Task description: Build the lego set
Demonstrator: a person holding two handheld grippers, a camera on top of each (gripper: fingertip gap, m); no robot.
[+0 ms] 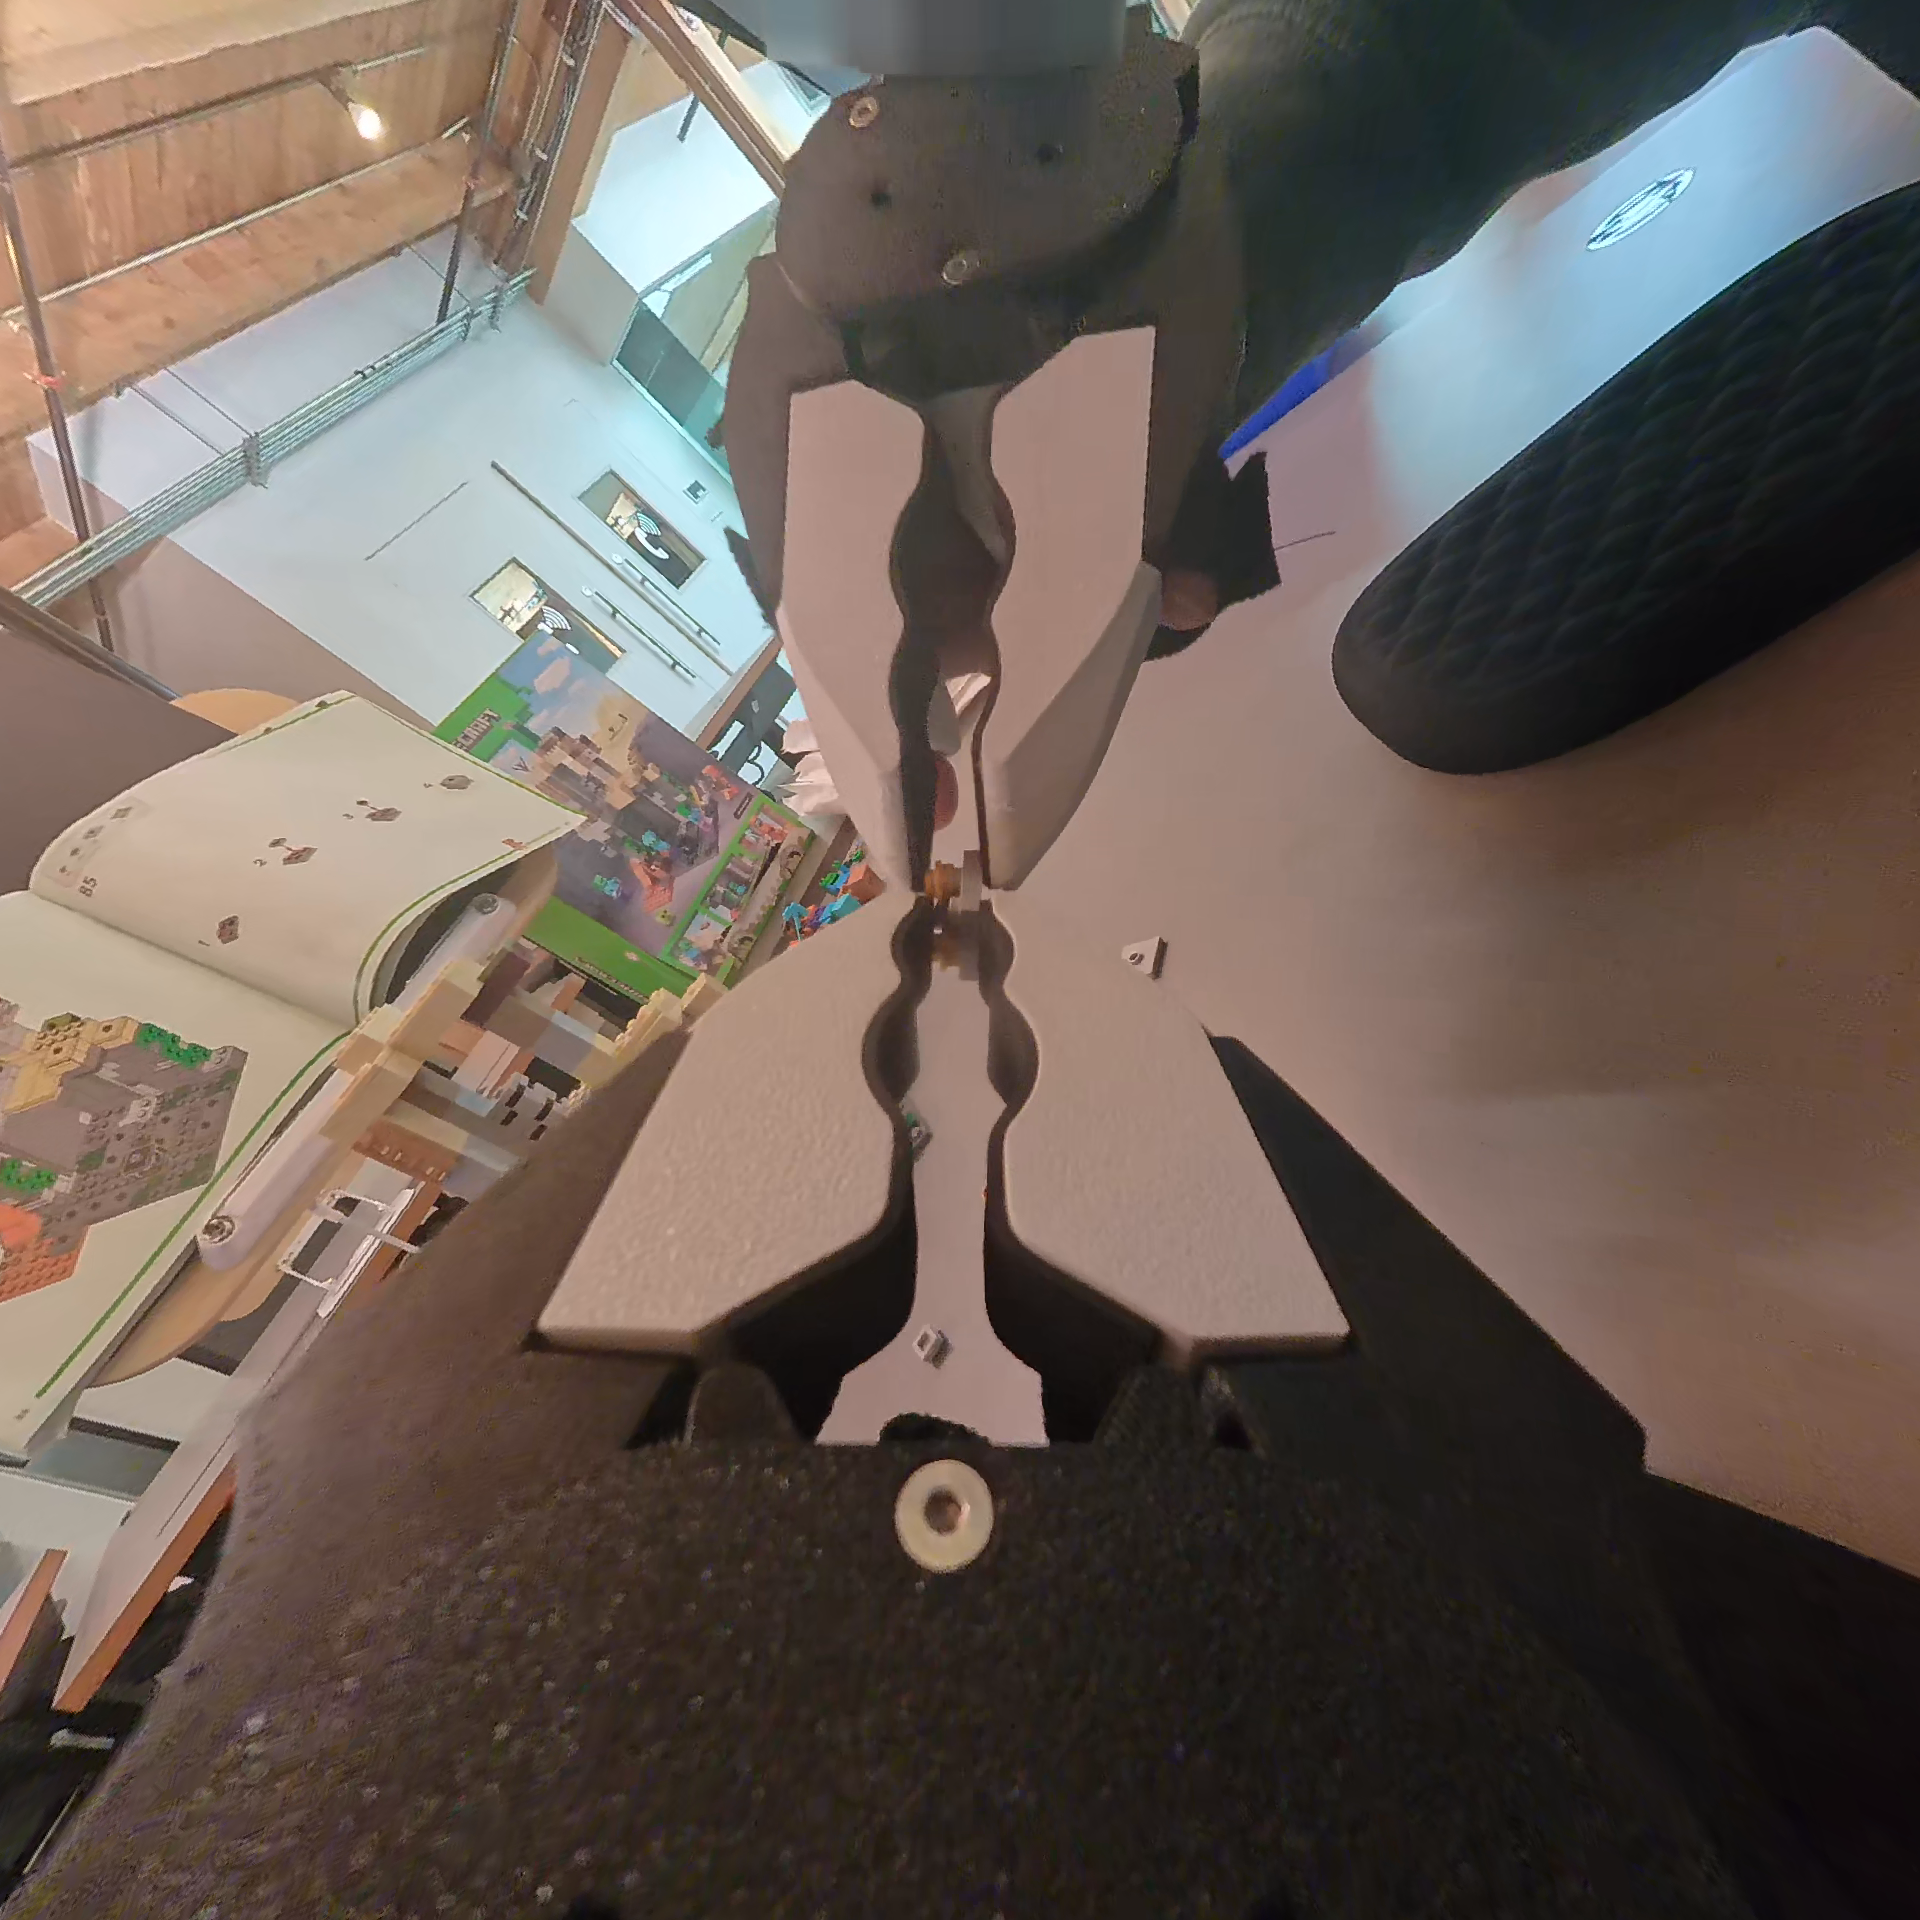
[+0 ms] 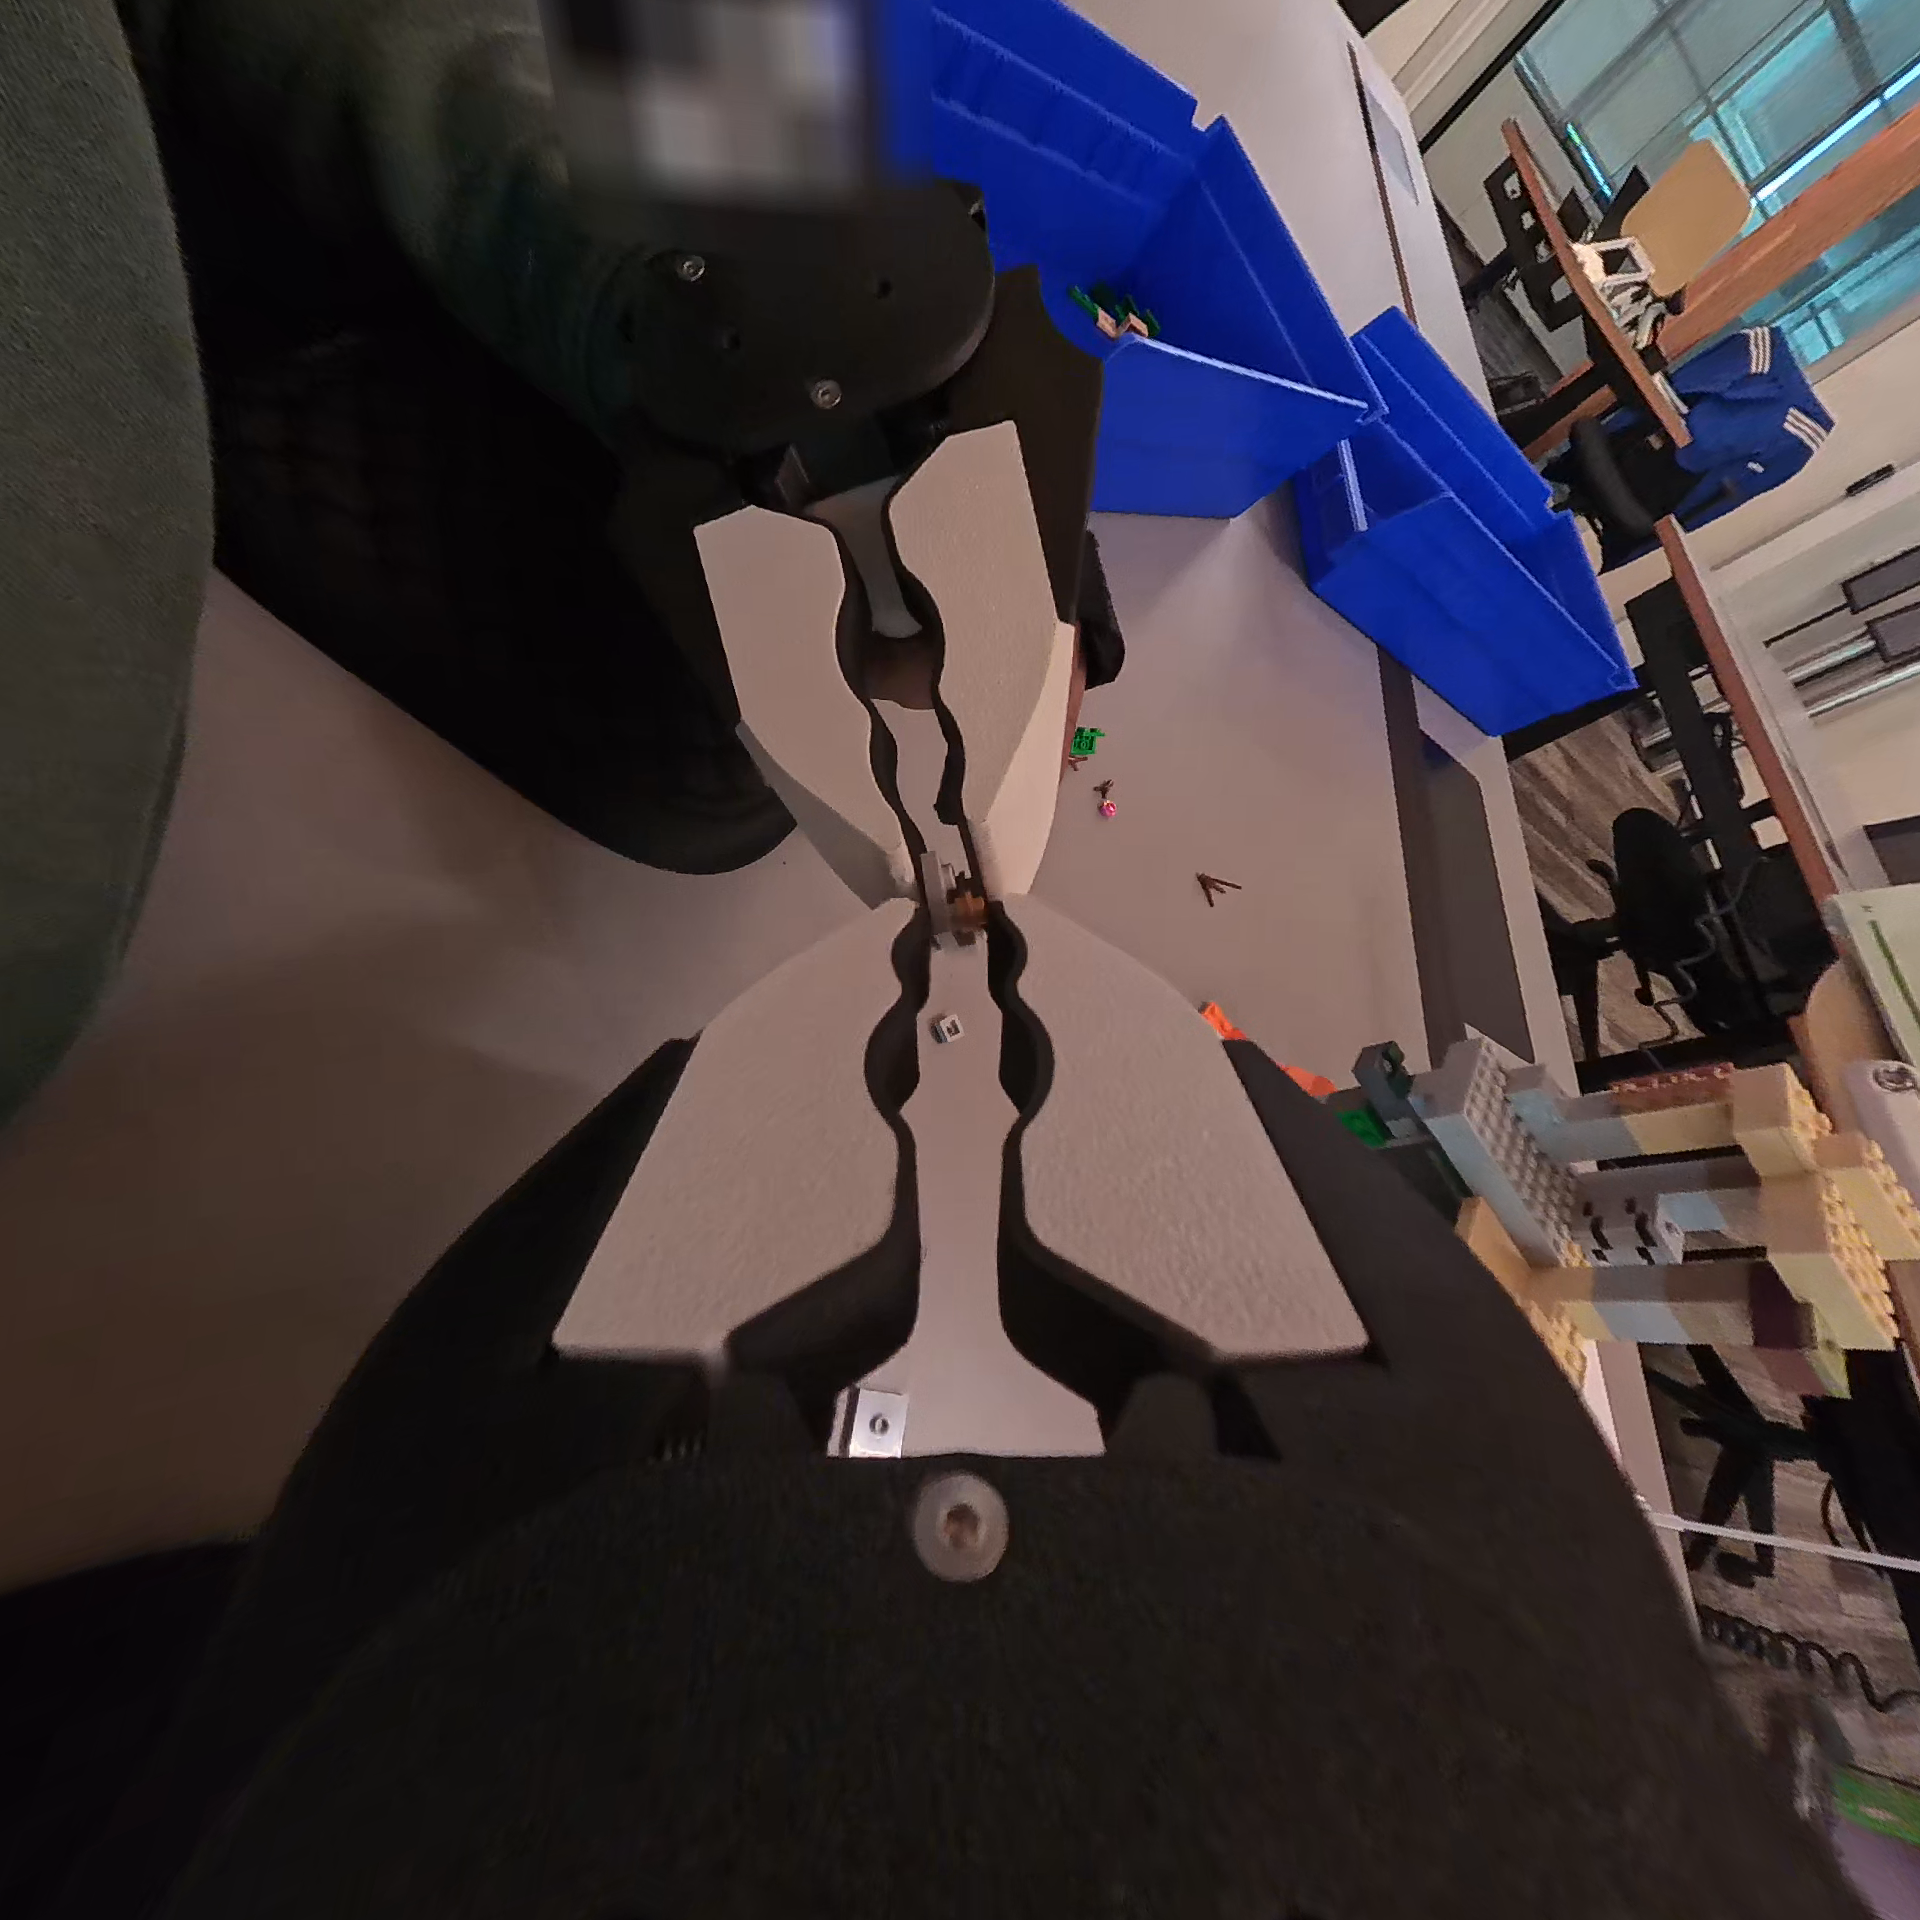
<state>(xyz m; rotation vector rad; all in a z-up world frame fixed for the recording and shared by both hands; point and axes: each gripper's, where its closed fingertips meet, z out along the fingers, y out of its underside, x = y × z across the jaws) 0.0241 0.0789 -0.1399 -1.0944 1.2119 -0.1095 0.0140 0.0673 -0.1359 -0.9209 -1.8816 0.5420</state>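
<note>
My two grippers meet tip to tip above the pale table (image 1: 1507, 1091). My left gripper (image 1: 951, 923) is shut on a small grey piece (image 1: 970, 899). My right gripper (image 1: 951, 871) comes in from the top and is shut on a small brown piece (image 1: 940, 881). The two pieces touch. In the right wrist view my right gripper (image 2: 956, 923) is at the bottom and the left gripper (image 2: 940, 868) comes from above, with the grey piece (image 2: 940, 894) and the brown piece (image 2: 971, 906) between them. A partly built tan and grey model (image 1: 488, 1049) stands at the left, and shows in the right wrist view (image 2: 1662, 1195).
An open instruction booklet (image 1: 260, 862) and the set's box (image 1: 665, 821) lie beyond the model. Small loose pieces lie on the table (image 1: 1143, 951) (image 2: 948, 1029) (image 2: 1086, 742) (image 2: 1216, 886). Blue bins (image 2: 1195, 312) stand at the back. A white laptop (image 1: 1621, 197) and a black cushion (image 1: 1662, 499) are nearby. The tips of both grippers are at nearly the same place.
</note>
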